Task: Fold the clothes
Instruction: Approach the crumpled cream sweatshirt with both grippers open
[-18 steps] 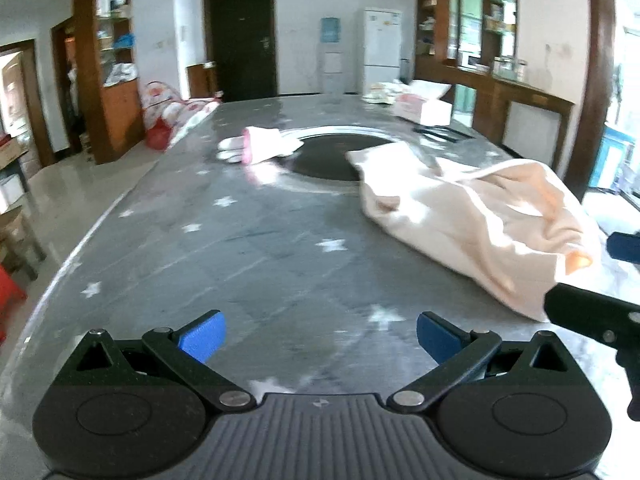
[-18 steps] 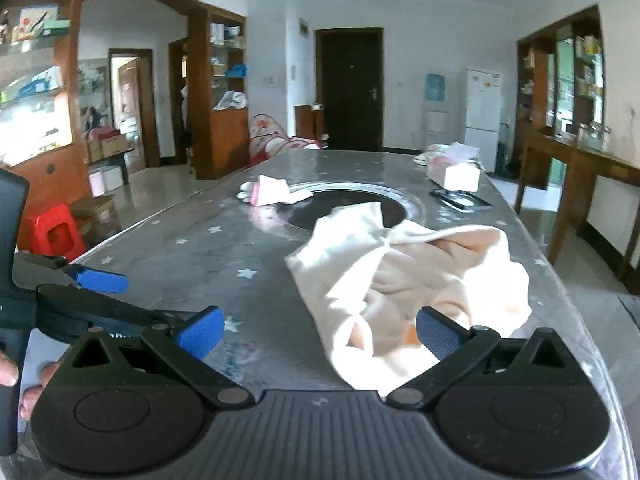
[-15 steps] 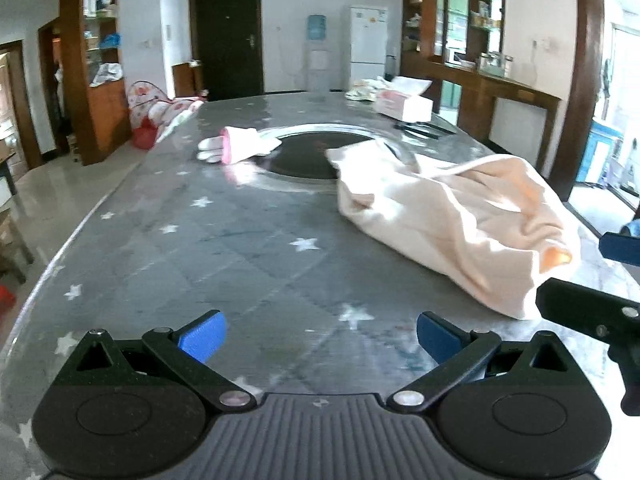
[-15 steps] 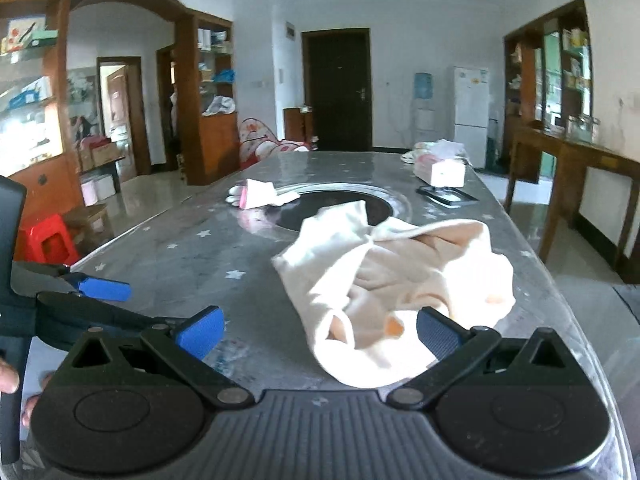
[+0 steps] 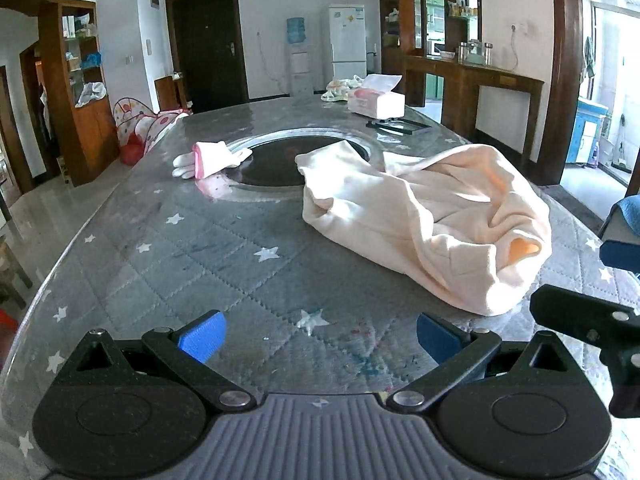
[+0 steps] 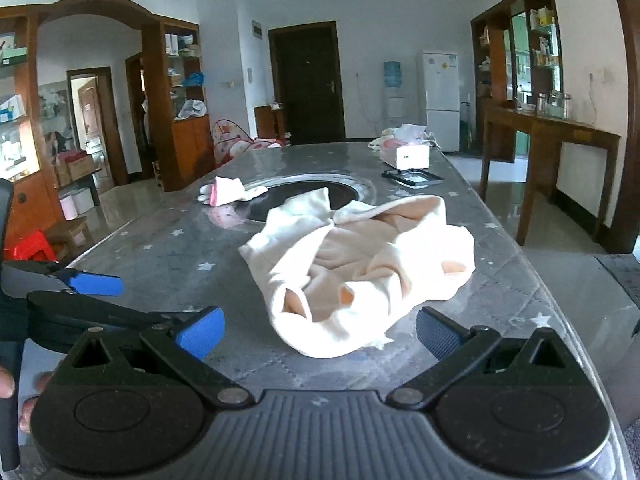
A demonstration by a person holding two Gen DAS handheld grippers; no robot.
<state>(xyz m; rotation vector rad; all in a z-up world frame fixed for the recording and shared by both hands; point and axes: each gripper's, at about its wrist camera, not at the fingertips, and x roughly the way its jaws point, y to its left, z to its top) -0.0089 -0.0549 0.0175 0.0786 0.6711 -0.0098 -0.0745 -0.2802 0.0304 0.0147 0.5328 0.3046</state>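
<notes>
Crumpled in a loose heap, the pale peach fleece garment [image 6: 360,268] lies on the grey star-patterned quilted desk [image 5: 192,256], its far edge reaching the dark round inset [image 5: 288,160]. Both the left gripper [image 5: 318,338] and the right gripper [image 6: 320,334] hover with fingers spread wide, holding nothing; the garment's near edge lies just ahead of the right one.

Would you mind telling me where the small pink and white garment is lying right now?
The small pink and white garment lies on the table, at the left rim of the dark round inset, beyond the crumpled cream garment.
</notes>
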